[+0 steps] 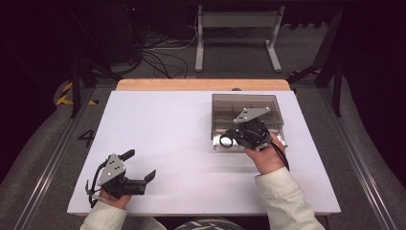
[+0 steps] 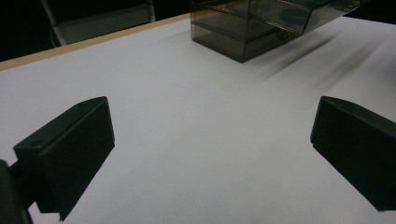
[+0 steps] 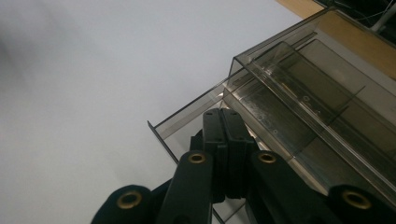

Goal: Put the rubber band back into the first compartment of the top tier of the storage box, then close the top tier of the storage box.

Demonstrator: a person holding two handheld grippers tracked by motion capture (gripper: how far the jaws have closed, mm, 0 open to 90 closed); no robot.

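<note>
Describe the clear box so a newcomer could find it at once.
On the white table, look to the far right part. The smoky clear plastic box sits there, its drawer pulled toward the person, with the right gripper at its front.

White tabletop (image 1: pixel 172 143) open left and centre, smoked plastic box (image 1: pixel 246 103) blocking far right

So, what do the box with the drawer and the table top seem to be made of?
The box looks like smoke-tinted clear plastic, glossy: the dividers and the table show through its walls, and its edges catch the light. The table top seems to be a matte white board, laminate or painted, I cannot tell which; a pale wood-coloured edge shows along the far side.
</note>
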